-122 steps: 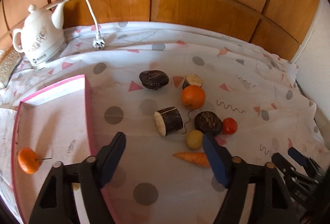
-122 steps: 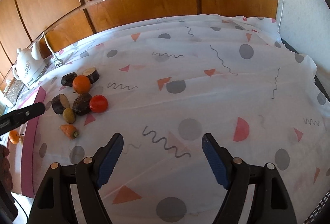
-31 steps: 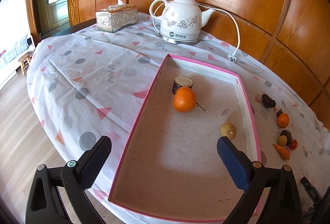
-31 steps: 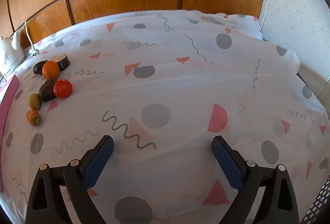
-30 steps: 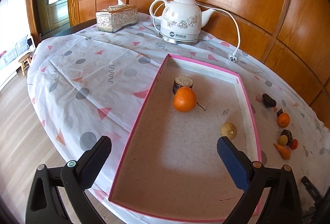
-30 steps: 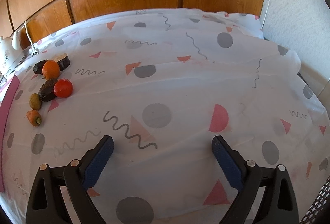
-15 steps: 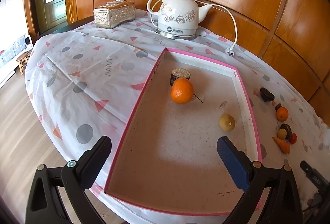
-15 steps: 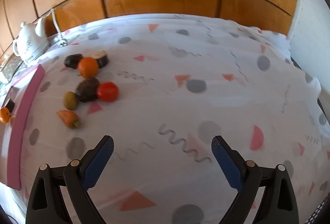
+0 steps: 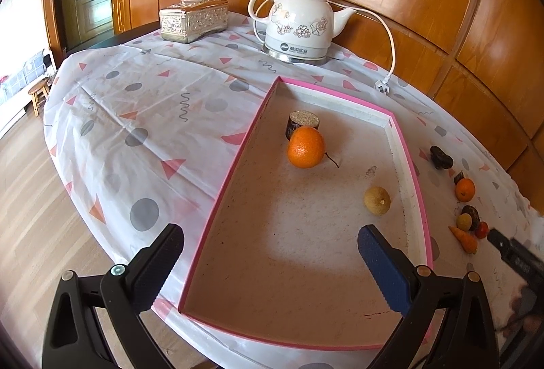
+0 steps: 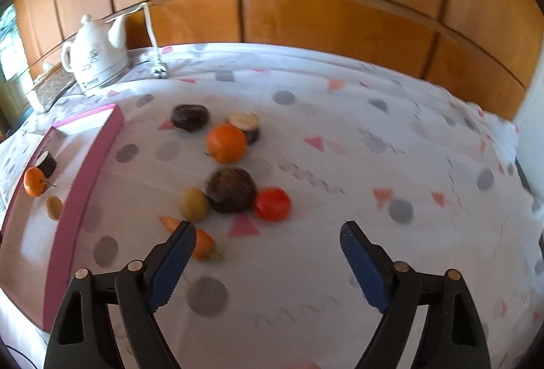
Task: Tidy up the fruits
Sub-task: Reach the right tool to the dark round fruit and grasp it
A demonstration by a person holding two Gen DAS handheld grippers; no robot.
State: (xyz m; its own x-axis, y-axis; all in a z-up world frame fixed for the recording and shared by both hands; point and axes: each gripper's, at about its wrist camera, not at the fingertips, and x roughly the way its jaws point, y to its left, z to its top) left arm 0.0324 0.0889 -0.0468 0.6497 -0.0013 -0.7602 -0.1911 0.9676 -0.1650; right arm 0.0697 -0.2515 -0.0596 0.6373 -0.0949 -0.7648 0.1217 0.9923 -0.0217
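**Loose fruit pile sat right ahead of the right gripper**

The right gripper [image 10: 268,255] hung over the tabletop [image 10: 391,117] with fingers spread wide and nothing in them. Just ahead were a tomato [image 10: 272,204], an orange [image 10: 227,143], a yellowish fruit [image 10: 193,204] and a carrot [image 10: 200,241]. The tomato looked smooth, round and probably squishy, so a gentle pinch across its widest part seemed safest. The left gripper [image 9: 270,255] was spread and empty too, over the pink tray [image 9: 231,161] holding another orange [image 9: 306,147].
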